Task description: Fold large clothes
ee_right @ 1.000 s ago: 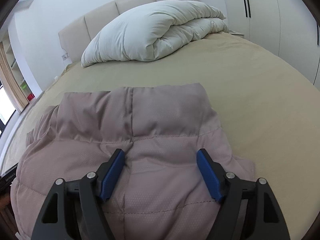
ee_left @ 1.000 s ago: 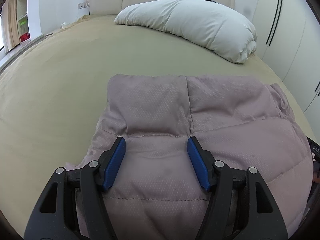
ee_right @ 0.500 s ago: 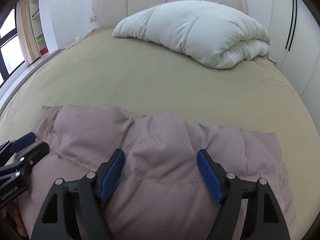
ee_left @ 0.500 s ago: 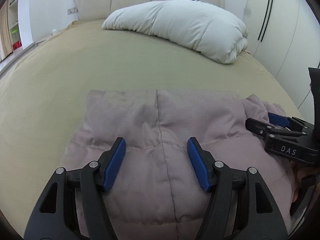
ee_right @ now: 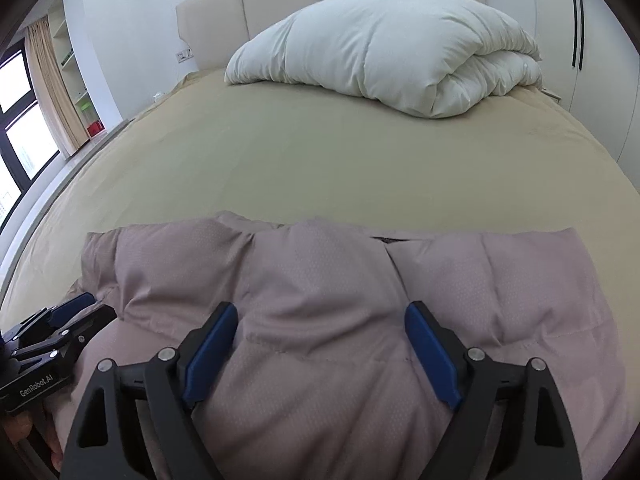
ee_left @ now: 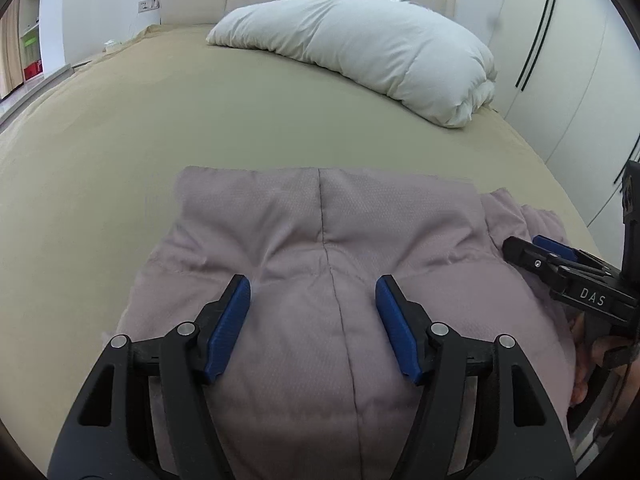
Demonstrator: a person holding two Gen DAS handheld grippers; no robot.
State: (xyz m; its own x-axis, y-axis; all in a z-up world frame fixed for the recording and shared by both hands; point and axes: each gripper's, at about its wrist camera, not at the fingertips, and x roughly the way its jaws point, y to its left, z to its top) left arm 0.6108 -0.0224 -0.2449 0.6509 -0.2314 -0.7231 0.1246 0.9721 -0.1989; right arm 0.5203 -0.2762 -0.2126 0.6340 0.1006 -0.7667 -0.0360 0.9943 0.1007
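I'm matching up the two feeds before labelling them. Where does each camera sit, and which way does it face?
Left wrist: on the left gripper, angled down across the mauve padded garment towards the headboard; right gripper at its right edge.
Right wrist: on the right gripper, jaws opening, same direction; left gripper at its left edge.
Shared: garment, beige bed, white duvet.

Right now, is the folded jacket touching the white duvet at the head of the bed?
Apart. The right wrist view shows a broad stretch of bare tan sheet between the jacket and the duvet.
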